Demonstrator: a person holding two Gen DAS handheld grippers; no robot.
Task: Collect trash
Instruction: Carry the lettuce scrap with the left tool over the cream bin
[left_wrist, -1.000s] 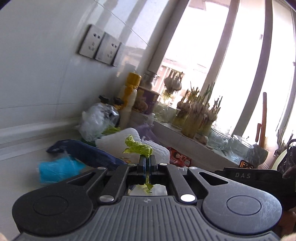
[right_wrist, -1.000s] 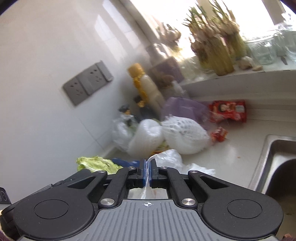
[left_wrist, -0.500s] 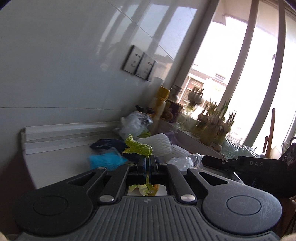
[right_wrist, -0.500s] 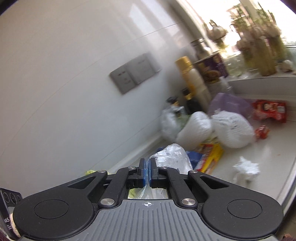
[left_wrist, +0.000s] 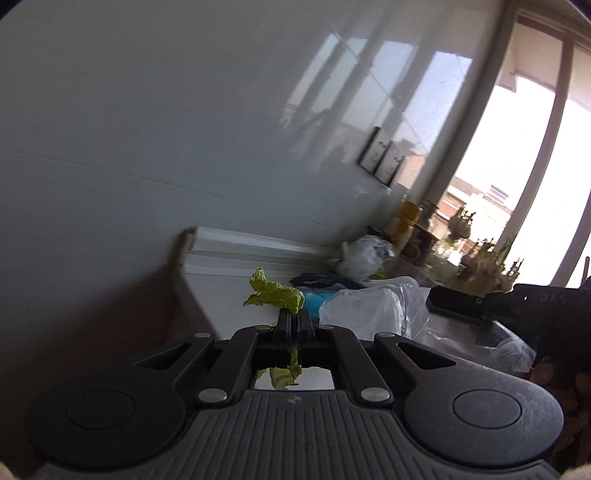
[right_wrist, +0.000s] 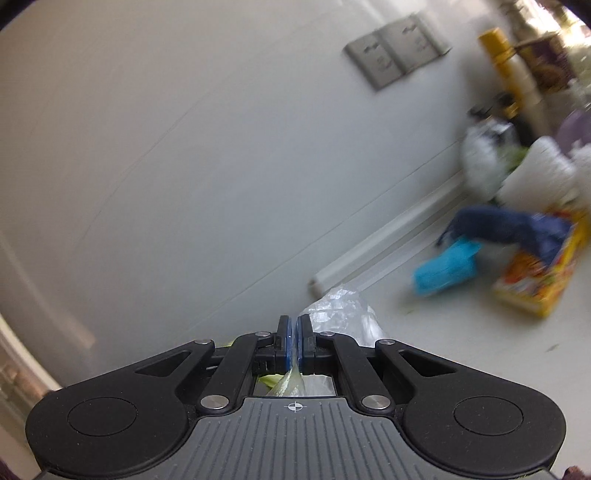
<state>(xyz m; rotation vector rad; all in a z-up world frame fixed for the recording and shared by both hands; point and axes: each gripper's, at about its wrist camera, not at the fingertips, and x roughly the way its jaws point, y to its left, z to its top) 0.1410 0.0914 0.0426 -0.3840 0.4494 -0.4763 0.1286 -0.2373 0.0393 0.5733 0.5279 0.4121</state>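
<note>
Left gripper (left_wrist: 294, 321) clamped on a lettuce scrap (left_wrist: 275, 293), leaf sticking out ahead of the tips and dangling below. Thin pinch, so risk of tearing or slipping out on a quick swing. Right gripper (right_wrist: 294, 330) clamped on a clear plastic bag (right_wrist: 341, 312), bunched just ahead-right of the tips. Slick film, likely to slide free; blue wrapper (right_wrist: 445, 271) and yellow packet (right_wrist: 539, 284) lying farther right on the counter (right_wrist: 424, 350).

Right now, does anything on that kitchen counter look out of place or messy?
Yes. Loose litter crowds the counter by the wall: a blue wrapper, a tipped orange box and bags. Each claw pinches trash: a lettuce leaf, clear plastic.
</note>
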